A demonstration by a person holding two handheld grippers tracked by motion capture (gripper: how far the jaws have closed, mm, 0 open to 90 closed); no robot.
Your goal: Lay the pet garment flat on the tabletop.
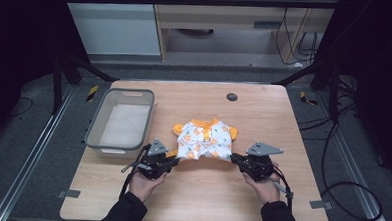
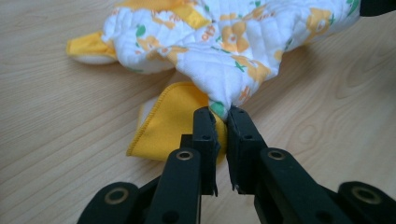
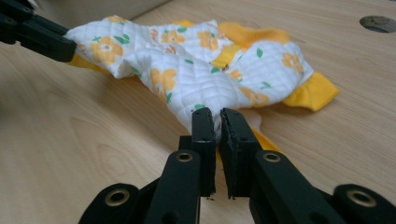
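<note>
So both grippers are clamped on the near edge of a little quilted baby garment (image 1: 205, 139), white with orange flowers and orange cuffs. The left gripper (image 1: 174, 161) has the near-left corner pinched; in the left gripper view its jaws are nearly together with a bunched bit of the white fabric (image 2: 224, 108) squeezed between the tips. The right gripper (image 1: 235, 159) does the same at the near-right corner, jaws almost shut on a fold of cloth (image 3: 215, 116). No gap worth mentioning on either.

The garment sits around the middle of the tabletop (image 1: 264, 108), slightly toward the near side, with the collar end pointing far and the hem facing the person. It lies straight ahead of both grippers, just beyond their tips, and its near edge runs left to right between them, so each hand is equally close to its own corner. The long axis from hem to collar runs near to far, I'd say. It looks rumpled, with the near edge pulled up a bit off the wood.

A grey plastic bin (image 1: 97, 130) sits to the far left, well apart from the cloth.

My guess is the next move depends on keeping that near edge stretched evenly, since the rest trails away from the hands.
</note>
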